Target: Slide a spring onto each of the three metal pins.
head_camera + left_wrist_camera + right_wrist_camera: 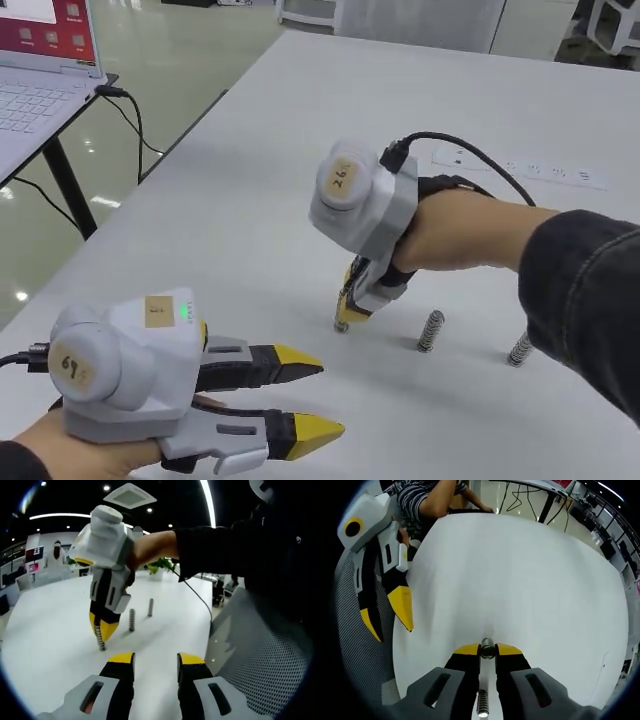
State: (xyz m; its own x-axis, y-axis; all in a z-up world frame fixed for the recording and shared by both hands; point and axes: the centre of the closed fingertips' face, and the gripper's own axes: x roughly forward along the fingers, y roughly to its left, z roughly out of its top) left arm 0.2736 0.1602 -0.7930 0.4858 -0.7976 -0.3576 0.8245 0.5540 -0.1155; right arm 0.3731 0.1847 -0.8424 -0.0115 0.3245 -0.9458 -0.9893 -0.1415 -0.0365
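We note our right gripper (pixel 347 314) pointing straight down, jaws clamped on the coiled grey steel spring (pixel 100 639), upright around the slim shiny metal pin (pixel 487 648) directly beneath. Left gripper (pixel 312 400), jaws apart, sits farther off, idle.

Yellow-tipped fingers (pixel 466 650), silver spring (pixel 482 702), white table (pixel 530 580)

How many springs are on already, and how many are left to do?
Two look done: the middle spring and the end spring stand upright on their own. In hand: the right gripper is shut on the third spring, at the last pin. The left gripper sits open, holding nothing. After this one, none left.
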